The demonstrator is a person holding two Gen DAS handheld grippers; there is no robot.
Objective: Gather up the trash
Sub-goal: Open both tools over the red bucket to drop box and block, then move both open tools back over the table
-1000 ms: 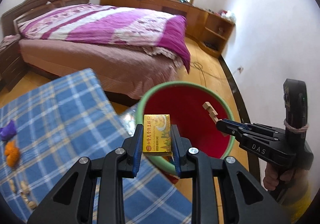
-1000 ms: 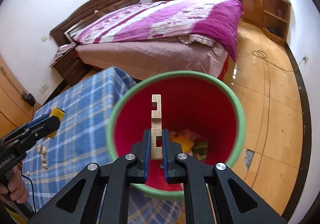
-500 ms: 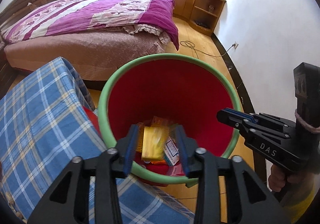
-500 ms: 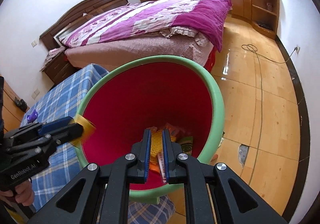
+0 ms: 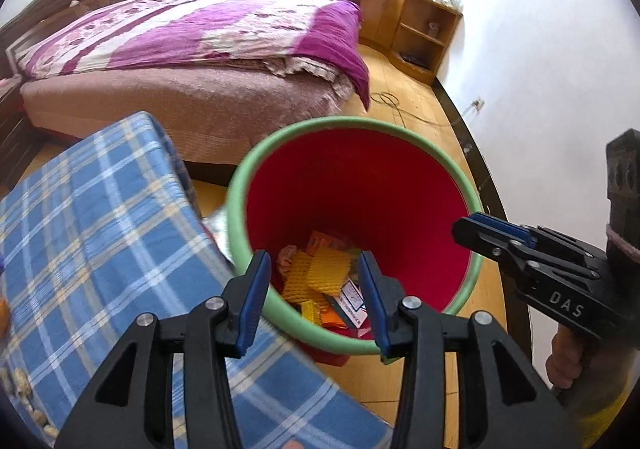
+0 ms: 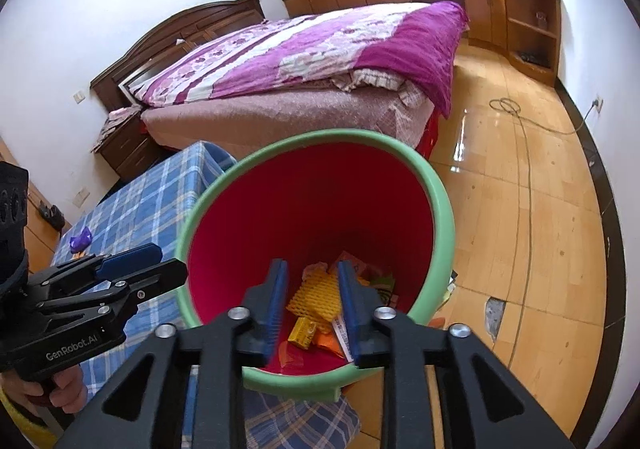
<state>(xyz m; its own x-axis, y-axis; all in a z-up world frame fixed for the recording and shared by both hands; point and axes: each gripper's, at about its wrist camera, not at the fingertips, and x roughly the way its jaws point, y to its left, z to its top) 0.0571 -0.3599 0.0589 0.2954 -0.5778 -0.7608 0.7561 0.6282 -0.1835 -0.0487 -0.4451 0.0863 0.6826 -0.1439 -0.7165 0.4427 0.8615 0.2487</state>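
Since the earlier frames, both carried pieces have gone from the fingers: the yellow packet once clamped by the left gripper point(image 5: 314, 303) and the notched wooden strip once clamped by the right gripper point(image 6: 308, 307) are no longer held, and the jaws of both have just been opening, with nothing between them now.

Left to right in the left wrist view: the blue plaid tabletop point(image 5: 100, 217) fills the 9 o'clock side; the red bin point(image 5: 436, 233) with its green rim stands just beside the tabletop's edge, at 12 o'clock from the released left fingers point(image 5: 256, 289); the right gripper is seen at 3 o'clock, poised over the bin's rim.

The collected trash point(image 5: 320, 277), yellow foam netting and printed wrappers, is seen lying on the bin's bottom, directly below and ahead of both pairs of fingers. The dropped strip cannot be told among it.

In the right wrist view a purple scrap point(image 6: 81, 239) is shown on the tabletop, at 9 o'clock from the bin and behind the left gripper. Small pale bits point(image 5: 20, 389) lie at the tabletop's near left edge.

Remaining trash is therefore judged to lie leftward, away from the bin; the left hand is judged the nearer one.
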